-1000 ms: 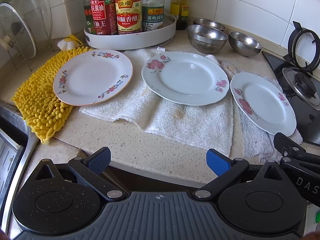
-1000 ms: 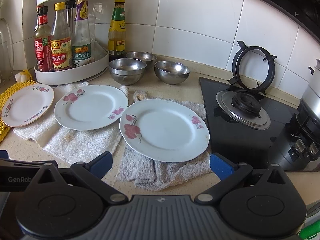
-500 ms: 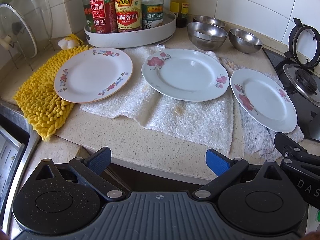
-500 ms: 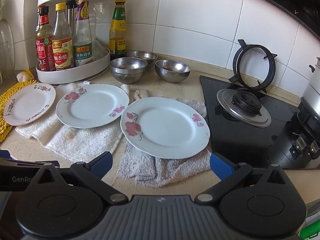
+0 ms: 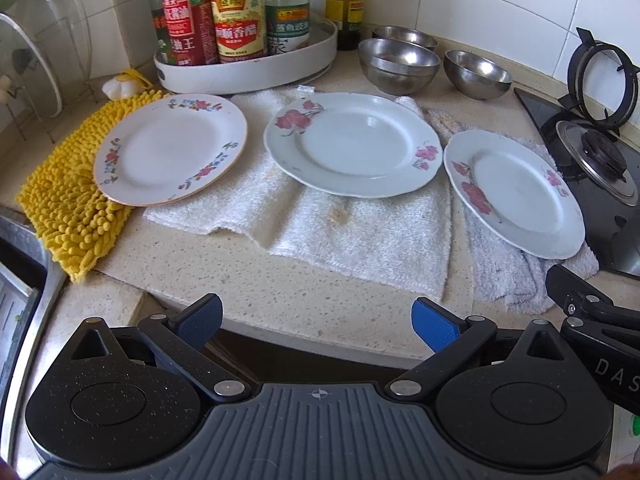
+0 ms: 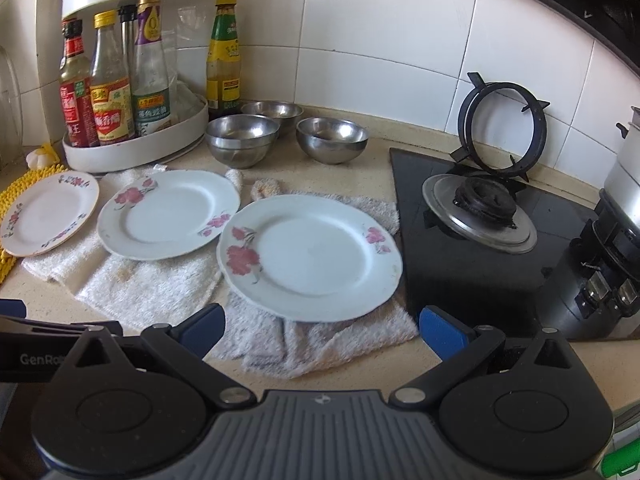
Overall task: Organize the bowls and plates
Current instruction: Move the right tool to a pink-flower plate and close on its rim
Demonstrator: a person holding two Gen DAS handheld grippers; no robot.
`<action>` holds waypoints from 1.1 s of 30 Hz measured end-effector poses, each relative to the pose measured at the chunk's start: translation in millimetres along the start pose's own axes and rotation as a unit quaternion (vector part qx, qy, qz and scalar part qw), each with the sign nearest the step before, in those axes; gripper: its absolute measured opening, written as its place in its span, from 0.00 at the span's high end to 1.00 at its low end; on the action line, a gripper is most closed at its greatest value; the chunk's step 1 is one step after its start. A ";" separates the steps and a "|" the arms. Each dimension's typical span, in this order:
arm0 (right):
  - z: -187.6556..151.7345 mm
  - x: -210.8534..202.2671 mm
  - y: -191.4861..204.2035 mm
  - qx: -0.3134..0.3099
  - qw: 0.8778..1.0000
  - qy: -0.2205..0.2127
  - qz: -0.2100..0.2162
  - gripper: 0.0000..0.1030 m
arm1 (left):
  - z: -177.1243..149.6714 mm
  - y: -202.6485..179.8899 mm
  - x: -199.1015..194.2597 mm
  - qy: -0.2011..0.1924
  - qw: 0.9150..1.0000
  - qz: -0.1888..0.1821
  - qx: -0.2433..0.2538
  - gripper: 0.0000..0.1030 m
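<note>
Left gripper (image 5: 316, 322): jaws spread, empty, above worktop (image 5: 240, 280) front edge.
Right gripper (image 6: 320, 330): jaws spread, empty, near front rim of right plate (image 6: 310, 258).
Plates: three in row, apart. Left plate (image 5: 170, 148), orange-rimmed, half on yellow chenille mat (image 5: 60, 192), half on white towel (image 5: 360, 236). Middle plate (image 5: 354, 144) on white towel. Right plate on grey towel (image 6: 320, 340), beside gas hob (image 6: 472, 272).
Bowls: three steel bowls (image 6: 332, 140) behind plates, near tiled wall; one sits on another bowl.
Sauce bottles (image 6: 110, 92) in white rotating rack (image 6: 132, 152), back left.

3 plates (image 5: 353, 143) before bowls (image 5: 396, 65)
</note>
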State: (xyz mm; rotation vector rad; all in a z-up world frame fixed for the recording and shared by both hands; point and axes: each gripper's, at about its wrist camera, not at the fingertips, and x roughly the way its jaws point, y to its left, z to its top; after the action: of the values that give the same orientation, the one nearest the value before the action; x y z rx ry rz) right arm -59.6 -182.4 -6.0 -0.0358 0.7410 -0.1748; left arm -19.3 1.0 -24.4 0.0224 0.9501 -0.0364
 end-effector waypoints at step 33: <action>63.4 151.5 -122.5 0.045 0.960 0.087 0.262 0.42 | 82.8 -111.3 101.2 0.048 0.971 -0.202 0.122 0.06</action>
State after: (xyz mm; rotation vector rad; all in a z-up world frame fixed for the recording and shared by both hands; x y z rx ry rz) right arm 74.9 -330.8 -49.0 0.2640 0.8922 0.2992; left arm 102.2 -115.2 -58.9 0.0581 1.0308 -0.5331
